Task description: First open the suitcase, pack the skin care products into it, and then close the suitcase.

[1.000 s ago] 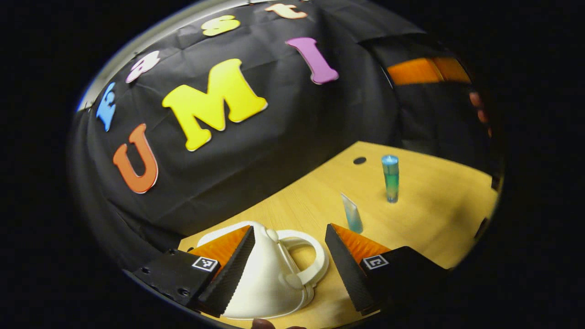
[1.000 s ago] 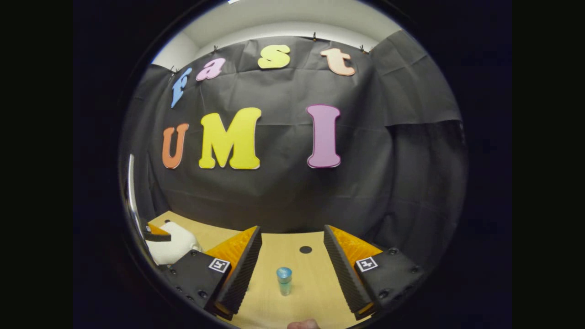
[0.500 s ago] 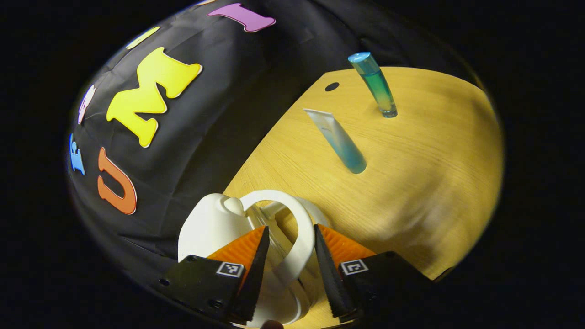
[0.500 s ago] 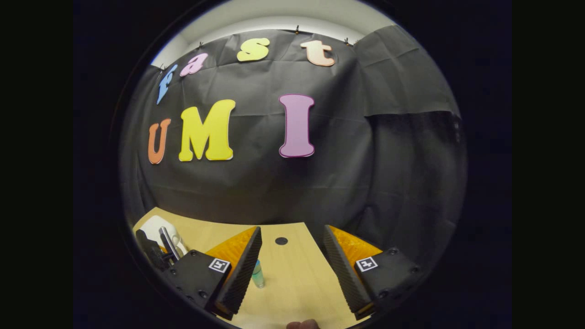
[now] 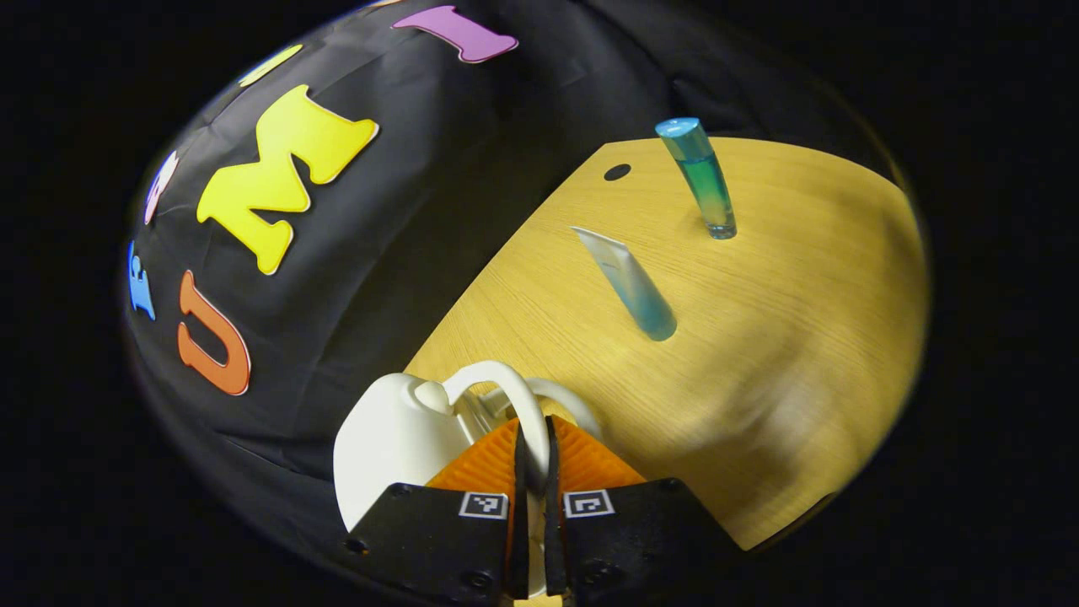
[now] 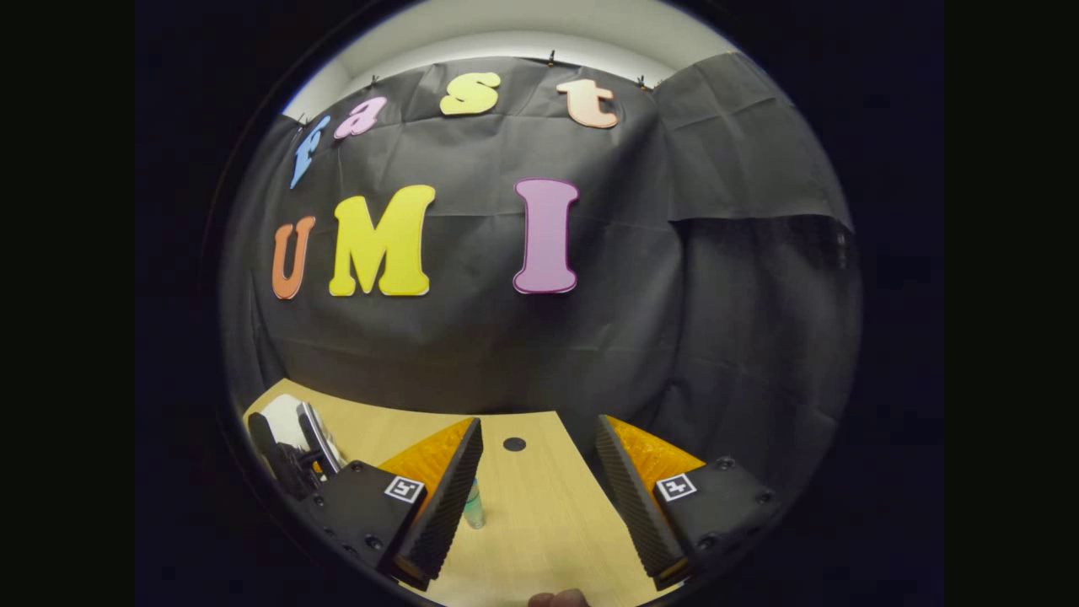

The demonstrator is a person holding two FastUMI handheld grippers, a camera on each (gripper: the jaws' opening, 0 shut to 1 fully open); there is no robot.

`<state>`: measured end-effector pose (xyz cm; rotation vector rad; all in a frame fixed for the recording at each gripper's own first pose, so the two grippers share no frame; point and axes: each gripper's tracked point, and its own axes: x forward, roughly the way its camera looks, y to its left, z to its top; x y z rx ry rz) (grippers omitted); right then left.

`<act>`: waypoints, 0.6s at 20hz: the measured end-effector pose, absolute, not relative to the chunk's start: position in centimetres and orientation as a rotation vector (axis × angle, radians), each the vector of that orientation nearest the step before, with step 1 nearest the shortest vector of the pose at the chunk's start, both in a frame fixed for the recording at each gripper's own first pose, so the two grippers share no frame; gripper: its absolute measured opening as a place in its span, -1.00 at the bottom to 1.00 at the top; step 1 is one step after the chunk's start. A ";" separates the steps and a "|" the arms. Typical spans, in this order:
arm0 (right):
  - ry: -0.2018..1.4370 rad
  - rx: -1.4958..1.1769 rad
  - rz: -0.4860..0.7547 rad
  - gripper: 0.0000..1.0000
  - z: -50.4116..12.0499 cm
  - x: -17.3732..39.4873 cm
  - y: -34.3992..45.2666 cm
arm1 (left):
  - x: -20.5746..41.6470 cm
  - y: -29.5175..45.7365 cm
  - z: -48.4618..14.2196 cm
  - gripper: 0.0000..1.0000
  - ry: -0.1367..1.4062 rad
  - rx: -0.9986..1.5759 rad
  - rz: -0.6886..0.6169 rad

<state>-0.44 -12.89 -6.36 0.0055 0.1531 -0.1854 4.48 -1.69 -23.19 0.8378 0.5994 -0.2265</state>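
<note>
Count on the bench [image 5: 784, 354]: one white suitcase [image 5: 383, 434], two skin care products, one dark round hole [image 5: 617, 172] in the bench top.

The suitcase stands at the bench's back edge, close against the black cloth wall [image 5: 405, 278]. Its looped white handle [image 5: 518, 405] points toward the camera in the left gripper view. The left gripper [image 5: 533, 472] has its jaws closed on that handle, one finger pressing each side of the loop. In the right gripper view the same suitcase [image 6: 282, 420] sits at the far left end of the bench [image 6: 539, 506], with the left gripper [image 6: 295, 451] dark against it.

Products: one pale blue tube [image 5: 628, 282] stands cap down, and one blue-green bottle [image 5: 701, 179] stands farther along the bench beyond it. The two are apart from each other and well apart from the suitcase. Both are clear of the bench edges. The hole lies near the back edge, beside the bottle.

The right gripper [image 6: 539, 497] has its jaws wide apart, holding nothing, above bare bench top. The blue-green bottle [image 6: 474, 504] shows just beside its left finger; whether they touch cannot be told.

Open room: bare wood lies between suitcase and tube, and a wide bare stretch runs from the products to the bench's near edge.
</note>
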 end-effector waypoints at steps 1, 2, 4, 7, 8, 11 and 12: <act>0.151 -0.002 -0.180 0.62 -6.3 -0.6 -12.6 | 4.5 -1.7 -22.3 -0.83 0.586 0.807 -0.221; 0.146 -0.007 -0.175 0.62 -6.1 -0.8 -12.3 | 4.5 -1.5 -20.9 -0.88 0.565 0.776 -0.215; 0.134 -0.009 -0.165 0.63 -5.4 -1.0 -11.6 | 4.9 -0.6 -17.4 -0.94 0.500 0.712 -0.194; 0.127 -0.012 -0.142 0.63 -4.8 -0.7 -10.0 | 5.4 1.8 -11.6 -0.94 0.392 0.584 -0.143; 0.125 -0.009 -0.128 0.63 -4.6 -0.6 -9.3 | 5.7 3.1 -10.0 -0.94 0.366 0.539 -0.129; 0.115 -0.002 -0.087 0.63 -3.6 -0.2 -7.1 | 6.2 8.2 -4.9 -0.94 0.278 0.440 -0.062; 0.109 -0.003 -0.075 0.62 -3.2 0.0 -6.4 | 6.2 11.3 -3.4 -0.94 0.243 0.394 -0.029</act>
